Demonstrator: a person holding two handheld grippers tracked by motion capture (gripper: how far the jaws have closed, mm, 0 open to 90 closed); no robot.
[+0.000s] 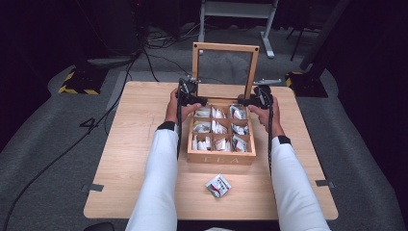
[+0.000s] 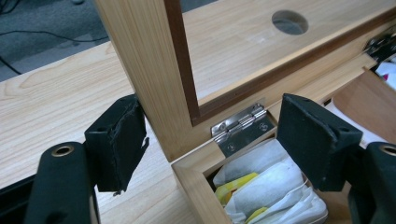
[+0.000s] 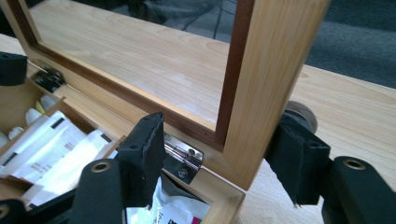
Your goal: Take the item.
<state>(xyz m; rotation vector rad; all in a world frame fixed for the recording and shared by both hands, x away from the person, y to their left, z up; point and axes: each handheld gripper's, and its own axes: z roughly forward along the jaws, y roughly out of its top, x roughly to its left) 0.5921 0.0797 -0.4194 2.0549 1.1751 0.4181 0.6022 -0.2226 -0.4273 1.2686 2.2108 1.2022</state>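
I position both grippers at the rear corners of the wooden tea box [image 1: 221,157], whose lid [image 1: 225,47] stands upright. The left gripper [image 2: 210,140] straddles the lid's left upright near its hinge [image 2: 239,125]; the right gripper [image 3: 219,158] straddles the right upright. Both sets of jaws are parted, with gaps showing at the pads, gripping nothing. Bracketing both uprights lets me swing the lid evenly. One tea packet [image 1: 218,186] lies on the table [image 1: 134,144] in front.

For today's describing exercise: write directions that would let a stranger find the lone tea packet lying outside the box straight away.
Start at the light wooden table and find the open wooden tea box near its middle, its glazed lid standing upright. Move from the box's front wall toward the person's edge of the table: a single small tea packet lies there. Unlike the other packets, it sits on bare tabletop, outside any compartment.
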